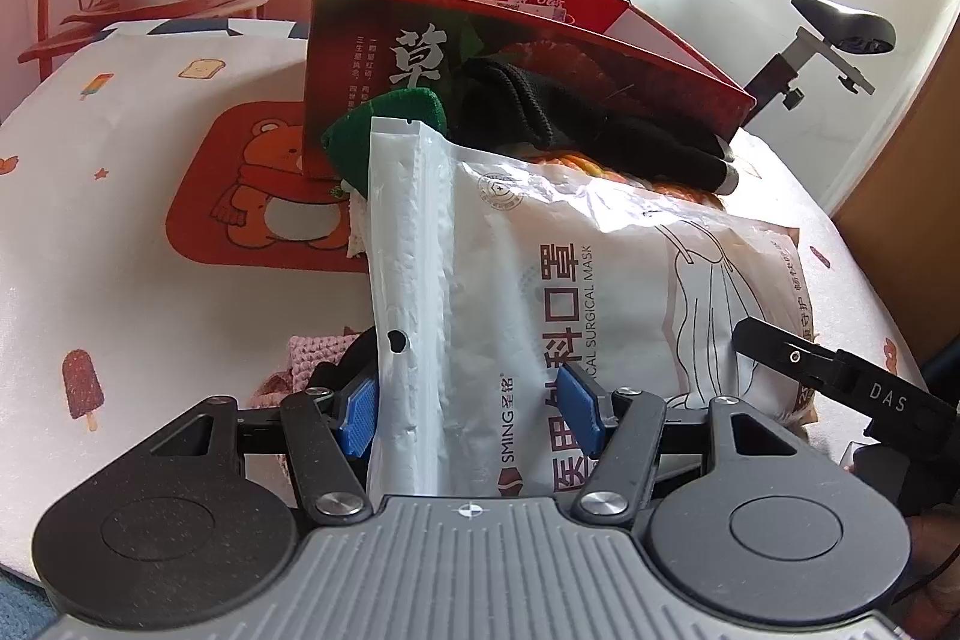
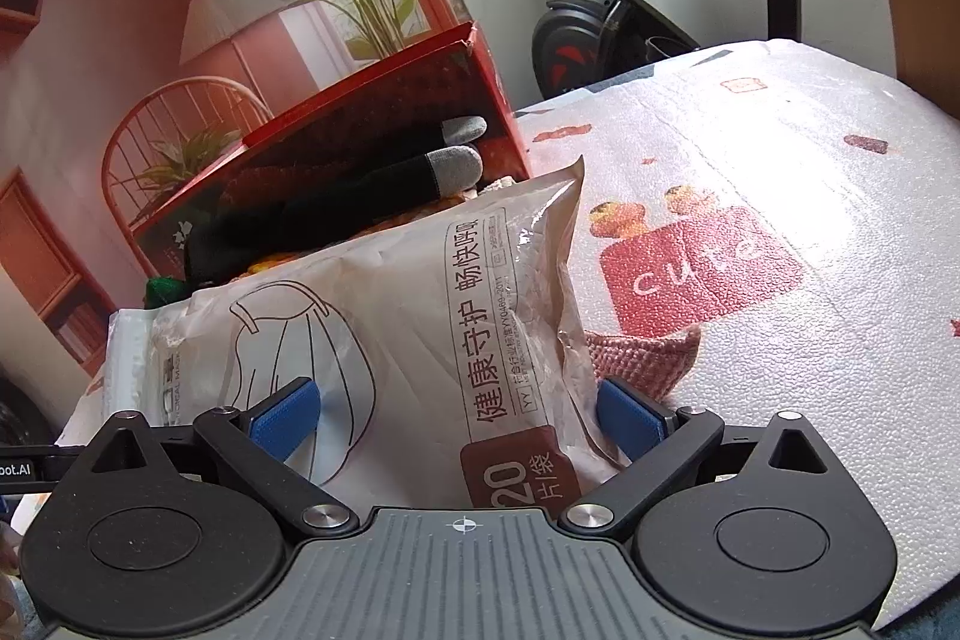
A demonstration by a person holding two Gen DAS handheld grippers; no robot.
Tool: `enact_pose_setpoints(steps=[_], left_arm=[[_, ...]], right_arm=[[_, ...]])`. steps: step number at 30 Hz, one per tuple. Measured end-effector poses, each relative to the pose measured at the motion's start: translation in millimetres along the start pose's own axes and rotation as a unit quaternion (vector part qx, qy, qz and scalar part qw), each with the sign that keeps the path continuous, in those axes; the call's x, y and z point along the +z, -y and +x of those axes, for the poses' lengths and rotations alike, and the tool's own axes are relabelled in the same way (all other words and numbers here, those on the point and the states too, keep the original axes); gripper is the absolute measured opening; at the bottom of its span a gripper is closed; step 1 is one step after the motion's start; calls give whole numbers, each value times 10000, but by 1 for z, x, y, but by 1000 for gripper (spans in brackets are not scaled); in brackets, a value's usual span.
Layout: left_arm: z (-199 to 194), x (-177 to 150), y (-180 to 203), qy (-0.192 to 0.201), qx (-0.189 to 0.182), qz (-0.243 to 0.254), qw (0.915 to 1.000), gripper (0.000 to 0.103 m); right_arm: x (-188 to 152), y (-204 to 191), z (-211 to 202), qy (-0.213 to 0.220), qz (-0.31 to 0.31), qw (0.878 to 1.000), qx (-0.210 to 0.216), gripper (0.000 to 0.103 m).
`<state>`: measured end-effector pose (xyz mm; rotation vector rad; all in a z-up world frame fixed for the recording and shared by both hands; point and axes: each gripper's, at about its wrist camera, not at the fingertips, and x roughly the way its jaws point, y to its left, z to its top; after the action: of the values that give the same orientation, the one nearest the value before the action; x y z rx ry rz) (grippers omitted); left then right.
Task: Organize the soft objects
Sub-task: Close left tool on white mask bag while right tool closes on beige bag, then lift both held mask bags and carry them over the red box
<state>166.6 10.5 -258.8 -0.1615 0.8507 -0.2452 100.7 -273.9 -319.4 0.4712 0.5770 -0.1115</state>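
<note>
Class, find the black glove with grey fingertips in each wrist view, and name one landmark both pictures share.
Left wrist view: the black glove lies upper centre, draped from the red box onto the pile behind the mask packet.
Right wrist view: the black glove sits left of centre, its grey tips pointing right, above the mask packet.
Shared landmark: the red box.

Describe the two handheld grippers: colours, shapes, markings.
Both look alike. The left gripper and right gripper each have a grey ribbed body with a small crosshair mark, two round black discs at the sides, black linkage bars with silver bolts, and textured blue pads on the jaws. Seen from the left wrist, the right gripper's black side bears white "DAS" lettering.
</note>
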Motion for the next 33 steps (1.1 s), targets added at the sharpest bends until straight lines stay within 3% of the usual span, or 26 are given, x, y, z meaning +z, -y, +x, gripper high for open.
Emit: enact_pose_setpoints(steps=[5,8,11,15,21,26,30,33], left_arm=[[1,-1,-4,-10,18,-76,10000,64],[-5,0,-2,33,-41,-35,10000,40],[-8,-1,-1,35,79,33,10000,40],[-8,-2,-12,-71,-17,-263,9996,40],[-1,-7,-29,-148,-260,-697,9971,44],[3,-6,-28,-84,-255,-621,9977,47],[-3,-6,-26,-74,-297,-537,9981,46],[-16,-4,-26,112,-396,-581,9975,46]], right_arm=[[2,3,3,-11,105,9999,6,97],[4,2,-4,-104,205,9997,112,81],[8,-1,-13,-86,238,9995,185,67],[9,-9,-23,-47,93,9997,230,60],[9,-17,-25,-77,-118,9997,197,60],[12,-13,-12,-270,-150,9993,205,67],[13,-18,-20,-383,-249,9987,226,58],[17,-25,-37,-192,-355,9987,303,56]])
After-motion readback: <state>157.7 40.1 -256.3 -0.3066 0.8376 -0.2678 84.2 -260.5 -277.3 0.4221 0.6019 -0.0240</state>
